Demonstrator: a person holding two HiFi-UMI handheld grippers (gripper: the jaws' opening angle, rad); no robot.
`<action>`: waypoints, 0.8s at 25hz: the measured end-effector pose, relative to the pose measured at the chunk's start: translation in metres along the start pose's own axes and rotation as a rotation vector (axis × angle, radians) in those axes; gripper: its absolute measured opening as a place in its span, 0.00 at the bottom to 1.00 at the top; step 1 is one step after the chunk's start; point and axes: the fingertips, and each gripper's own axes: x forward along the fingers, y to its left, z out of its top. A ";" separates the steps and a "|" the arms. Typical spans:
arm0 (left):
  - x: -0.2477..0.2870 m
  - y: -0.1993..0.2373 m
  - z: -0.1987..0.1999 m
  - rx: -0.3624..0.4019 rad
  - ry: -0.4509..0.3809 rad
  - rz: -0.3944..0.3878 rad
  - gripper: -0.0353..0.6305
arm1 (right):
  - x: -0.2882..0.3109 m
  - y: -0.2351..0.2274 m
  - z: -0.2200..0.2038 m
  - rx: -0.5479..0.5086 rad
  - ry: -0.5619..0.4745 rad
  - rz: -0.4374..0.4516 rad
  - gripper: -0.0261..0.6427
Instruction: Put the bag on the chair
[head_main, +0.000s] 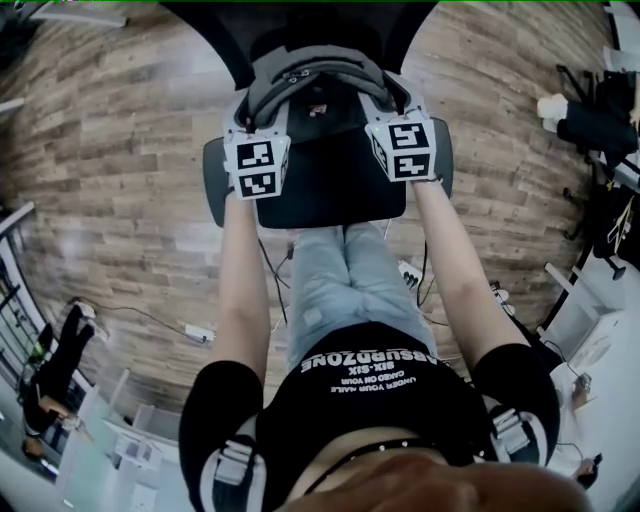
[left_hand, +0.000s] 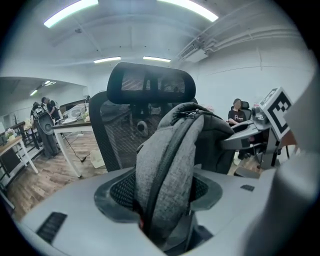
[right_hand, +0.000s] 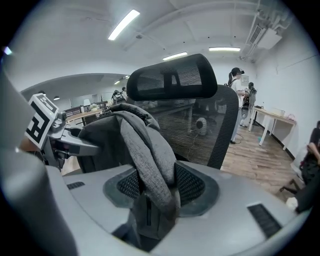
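Note:
A grey fabric bag (head_main: 312, 82) hangs between my two grippers over the black office chair's seat (head_main: 330, 195). My left gripper (head_main: 256, 135) is shut on the bag's zippered edge (left_hand: 167, 185), which fills the gap between its jaws. My right gripper (head_main: 402, 125) is shut on a fold of the bag (right_hand: 152, 167). Both gripper views look at the chair's mesh back (left_hand: 117, 132) and headrest (right_hand: 172, 77) just behind the bag. Whether the bag's underside touches the seat cannot be seen. Each gripper's marker cube shows in the other's view, the right one (left_hand: 274, 107) and the left one (right_hand: 42, 117).
The floor is wood planks with cables and a power strip (head_main: 198, 332). A desk (left_hand: 70, 127) stands to the chair's left and a white table (right_hand: 272, 115) to its right. People stand and sit in the background (left_hand: 236, 112), (right_hand: 237, 80). Equipment lines the room's edges (head_main: 590, 125).

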 end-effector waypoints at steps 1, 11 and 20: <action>0.003 0.000 0.000 0.005 -0.006 0.012 0.41 | 0.002 -0.001 0.000 -0.008 -0.007 -0.008 0.31; 0.017 0.005 0.003 0.036 0.046 0.053 0.42 | 0.017 -0.008 0.003 -0.067 -0.035 -0.050 0.32; 0.049 0.016 0.015 0.038 0.114 0.064 0.43 | 0.052 -0.029 0.012 -0.067 0.030 -0.029 0.32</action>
